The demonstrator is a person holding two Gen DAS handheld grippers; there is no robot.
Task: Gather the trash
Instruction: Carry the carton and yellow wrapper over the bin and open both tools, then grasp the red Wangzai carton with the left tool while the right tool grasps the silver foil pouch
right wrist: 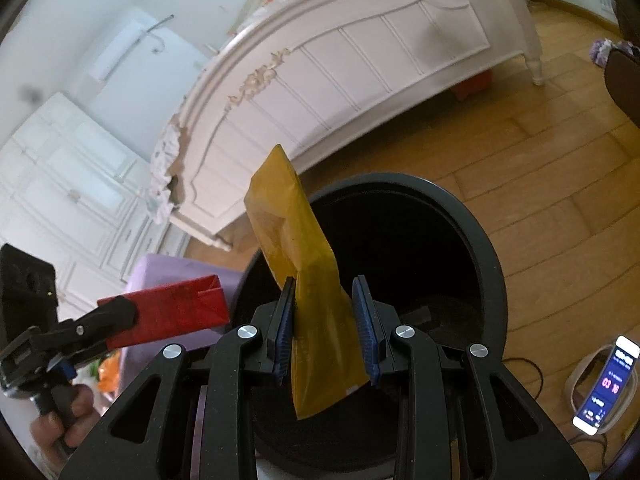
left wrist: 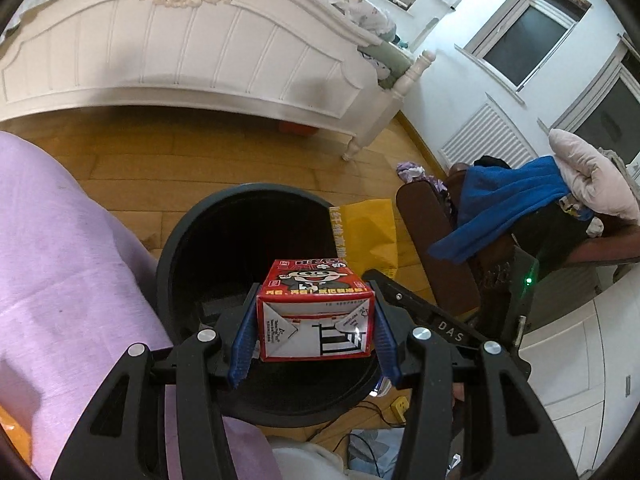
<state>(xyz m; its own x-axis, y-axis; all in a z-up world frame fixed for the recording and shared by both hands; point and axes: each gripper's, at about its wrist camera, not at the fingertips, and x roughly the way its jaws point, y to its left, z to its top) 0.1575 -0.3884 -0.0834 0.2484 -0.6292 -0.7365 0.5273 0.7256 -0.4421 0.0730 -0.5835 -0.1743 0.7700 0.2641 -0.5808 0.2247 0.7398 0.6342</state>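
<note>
the dark round bin (left wrist: pixel 248 240) stands on the wooden floor (left wrist: pixel 160 160) in front of the white bed frame (left wrist: pixel 180 52), with a purple cloth (left wrist: pixel 60 260) near its left side. its mouth is wide open and nothing can be made out in its shadowed inside, so whether any trash has gone in already cannot be told.

both pieces in hand are now over or at the bin's mouth, which by my reading puts the job at the drop stage: the carrying looks done, the letting go is not.

the yellow wrapper (right wrist: pixel 308 280) is the larger piece. the right gripper (right wrist: pixel 326 328) has its blue pads closed narrow on the wrapper's lower half, and the wrapper stands up and leans to the left, above the near-left part of the bin's opening.

the red carton (left wrist: pixel 316 308) is the smaller piece. the left gripper (left wrist: pixel 316 332) holds it by its two sides, jaws about half open and pressed on the carton's width. from the right wrist view the carton sits just left of the bin's rim, so it may need to move a little farther in before release.

what is left, as i judge it: open both claws so carton and wrapper fall inside.
</note>
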